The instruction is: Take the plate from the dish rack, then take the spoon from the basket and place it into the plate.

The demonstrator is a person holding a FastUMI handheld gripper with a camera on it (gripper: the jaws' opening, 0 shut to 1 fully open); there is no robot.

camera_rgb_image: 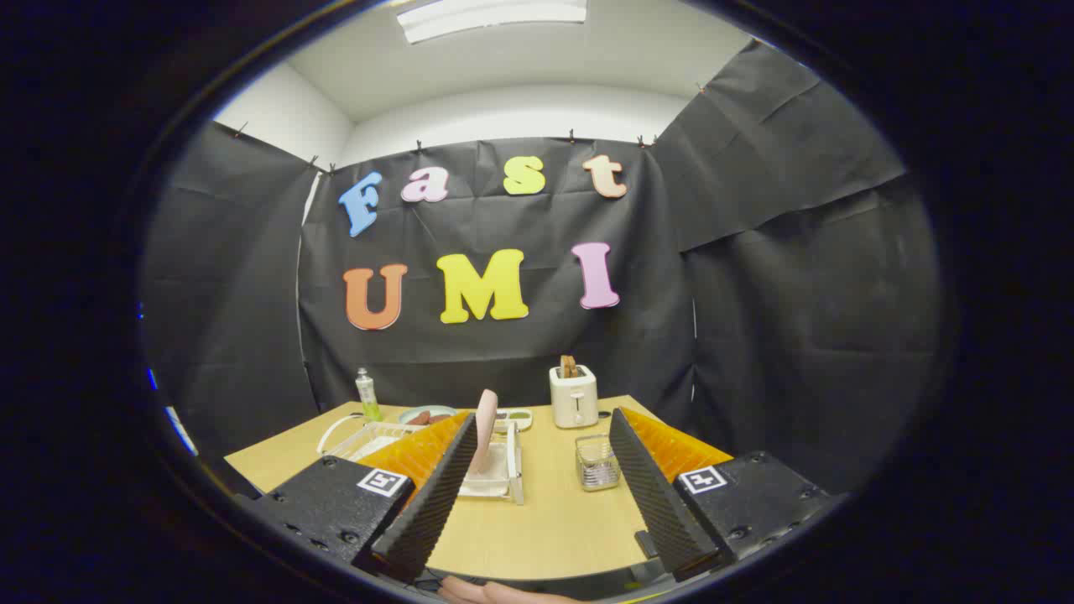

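Observation:
A pink plate (486, 429) stands upright on its edge in a white dish rack (503, 474) on the wooden table (545, 528), just ahead of my left finger. To its right a small wire basket (597, 463) holds metal cutlery; I cannot make out the spoon. My gripper (541, 495) is open, its fingers spread wide, with nothing between them. Both the rack and the basket lie beyond the fingertips.
A white toaster (574, 395) with bread stands at the table's back. A white wire tray (367, 437) lies at the left, with a green bottle (367, 394) and a plate of food (428, 414) behind it. A small dish (513, 416) sits beside the toaster.

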